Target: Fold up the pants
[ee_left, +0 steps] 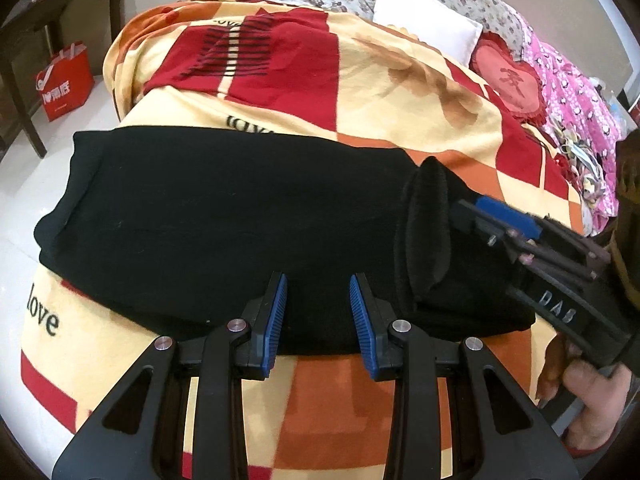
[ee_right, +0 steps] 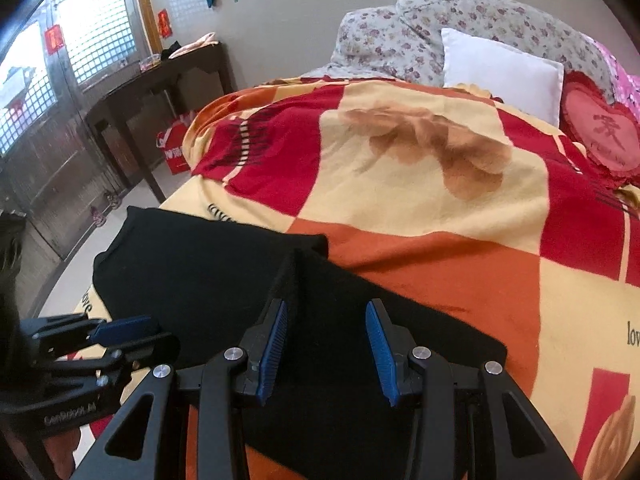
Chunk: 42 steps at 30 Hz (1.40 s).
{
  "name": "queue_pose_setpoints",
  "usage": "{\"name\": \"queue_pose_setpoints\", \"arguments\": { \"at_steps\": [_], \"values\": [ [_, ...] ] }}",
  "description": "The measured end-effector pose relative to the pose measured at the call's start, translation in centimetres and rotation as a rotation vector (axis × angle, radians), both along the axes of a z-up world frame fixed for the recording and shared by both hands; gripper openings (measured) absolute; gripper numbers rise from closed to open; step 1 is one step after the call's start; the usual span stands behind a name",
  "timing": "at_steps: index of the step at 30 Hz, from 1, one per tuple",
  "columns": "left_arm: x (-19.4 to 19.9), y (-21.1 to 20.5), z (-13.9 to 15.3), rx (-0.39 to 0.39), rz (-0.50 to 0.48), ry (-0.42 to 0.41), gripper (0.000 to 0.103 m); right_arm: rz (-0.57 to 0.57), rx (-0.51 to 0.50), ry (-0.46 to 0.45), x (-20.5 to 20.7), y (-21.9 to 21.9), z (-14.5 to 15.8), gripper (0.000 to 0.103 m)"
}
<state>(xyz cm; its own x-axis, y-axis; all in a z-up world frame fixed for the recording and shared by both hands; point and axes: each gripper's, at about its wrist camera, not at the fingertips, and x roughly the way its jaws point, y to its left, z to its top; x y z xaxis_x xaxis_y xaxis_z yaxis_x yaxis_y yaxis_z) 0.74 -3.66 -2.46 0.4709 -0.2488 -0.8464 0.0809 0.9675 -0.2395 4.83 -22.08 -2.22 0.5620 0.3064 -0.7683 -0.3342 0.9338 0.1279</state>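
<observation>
Black pants (ee_left: 224, 216) lie folded across the near part of the bed, on a red, cream and orange blanket (ee_left: 400, 92). My left gripper (ee_left: 318, 320) is open and empty just above the pants' near edge. My right gripper (ee_right: 326, 350) is open over the pants (ee_right: 208, 276) at their right end. In the left wrist view the right gripper (ee_left: 460, 220) reaches in from the right, and a raised fold of black cloth (ee_left: 424, 236) stands up at its fingertips. That fold (ee_right: 298, 280) also shows in the right wrist view, between and beyond the blue pads (ee_right: 378, 346).
A white pillow (ee_left: 428, 28), a red heart cushion (ee_left: 516, 80) and floral bedding (ee_right: 460, 20) lie at the head of the bed. A dark wooden table (ee_right: 160, 84) and a red bag (ee_left: 66, 80) stand on the floor to the left.
</observation>
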Motion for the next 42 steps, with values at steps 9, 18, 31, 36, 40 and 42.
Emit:
{"name": "queue_pose_setpoints", "arguments": {
  "at_steps": [9, 18, 31, 36, 40, 42],
  "values": [
    [-0.5, 1.9, 0.4, -0.014, 0.038, 0.005, 0.032, 0.025, -0.027, 0.002, 0.3, 1.8, 0.4, 0.04],
    [-2.0, 6.5, 0.9, -0.145, 0.091, 0.0, 0.066, 0.159, 0.046, 0.012, 1.7, 6.8, 1.2, 0.048],
    [-3.7, 15.9, -1.9, -0.274, 0.392, 0.056, 0.071, 0.458, 0.02, 0.055, 7.0, 20.1, 0.4, 0.052],
    [-2.5, 16.2, -2.4, -0.268, 0.438, 0.037, 0.071, 0.549, -0.029, 0.042, 8.8, 23.8, -0.4, 0.054],
    [-1.6, 15.9, -2.4, -0.264, 0.44, 0.027, 0.079, 0.577, -0.026, 0.073, 10.5, 25.8, -1.8, 0.055],
    [-1.2, 15.7, -2.5, -0.253, 0.432, 0.02, 0.079, 0.577, -0.018, 0.096, 11.2, 26.3, -2.8, 0.055]
  ]
}}
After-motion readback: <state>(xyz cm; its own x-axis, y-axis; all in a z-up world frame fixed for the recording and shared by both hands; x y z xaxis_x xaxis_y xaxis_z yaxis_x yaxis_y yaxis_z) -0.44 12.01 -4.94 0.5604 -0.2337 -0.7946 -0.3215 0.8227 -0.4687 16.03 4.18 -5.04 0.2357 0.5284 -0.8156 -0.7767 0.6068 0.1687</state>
